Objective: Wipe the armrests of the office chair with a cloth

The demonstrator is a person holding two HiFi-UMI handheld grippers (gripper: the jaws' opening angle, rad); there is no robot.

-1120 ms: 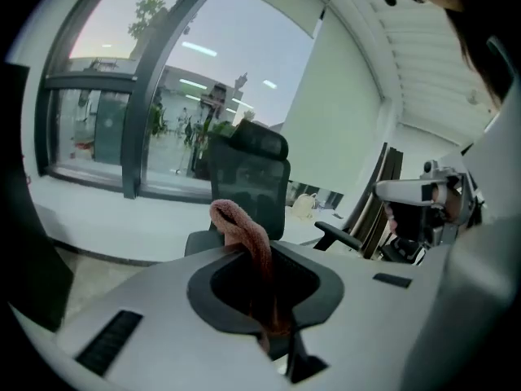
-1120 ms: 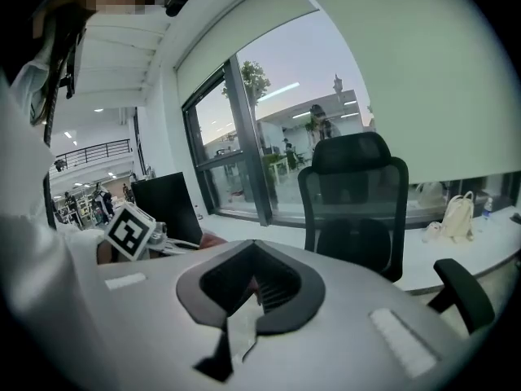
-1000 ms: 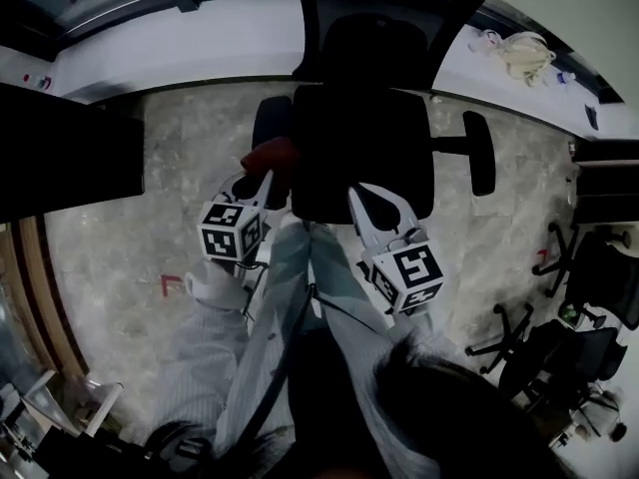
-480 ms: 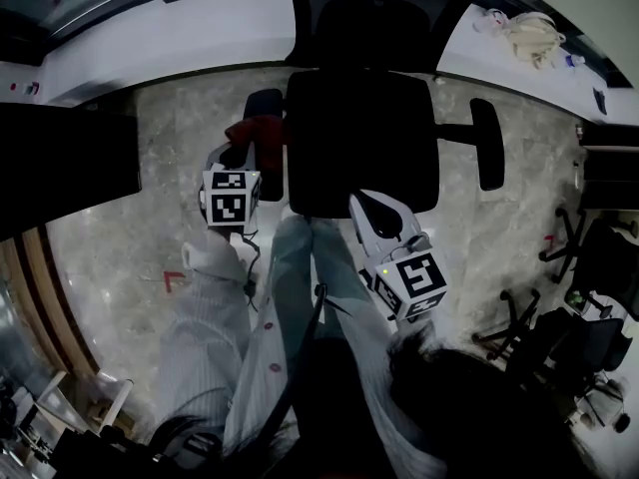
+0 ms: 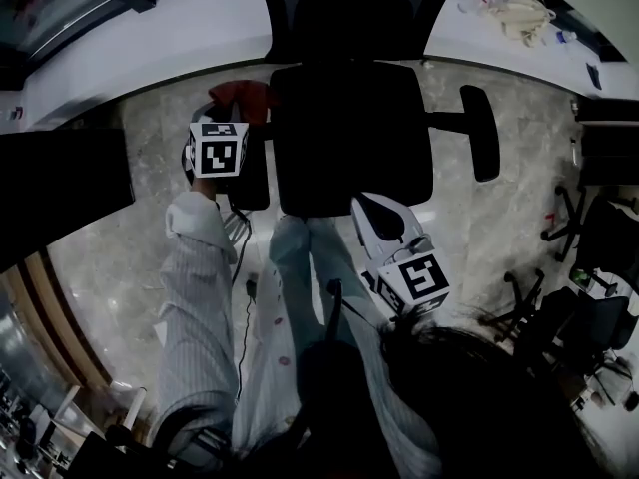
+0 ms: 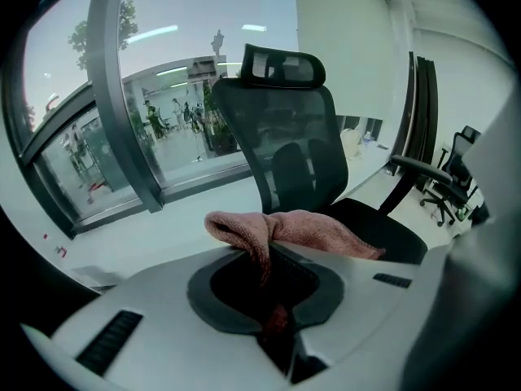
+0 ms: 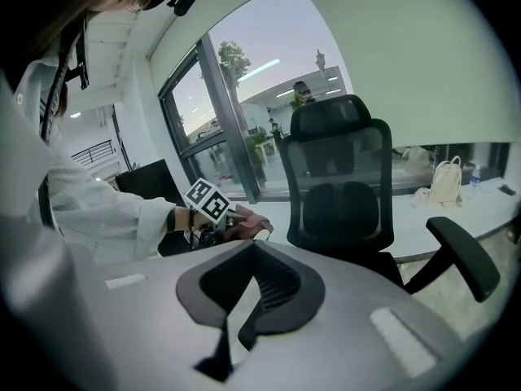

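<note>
Left claw point(image 6: 270, 277) pinched shut on a pink cloth point(image 6: 313, 226), which drapes over its front above the far end of the chair's point(image 5: 349, 138) left armrest point(image 5: 252, 183), beside the seat. The right claw point(image 7: 240, 308) hangs near the seat's front edge, jaws all but together with nothing between them.

The wipe looks under way on the left armrest. Doing it well likely means pressing the loose fold flat on the pad and drawing it along the full length, sides included, so cloth and not claw meets the surface. The right armrest point(image 5: 484, 143) stands well apart across the seat and would call for a reach over, or a step round.

Around: a pale bag point(image 5: 521, 13) on the white worktop point(image 5: 150, 43) behind the backrest, more chairs point(image 5: 599, 267) at the right, and a cable point(image 5: 246, 297) hanging by the person's sleeve point(image 5: 195, 297), which might snag near the chair's base.
</note>
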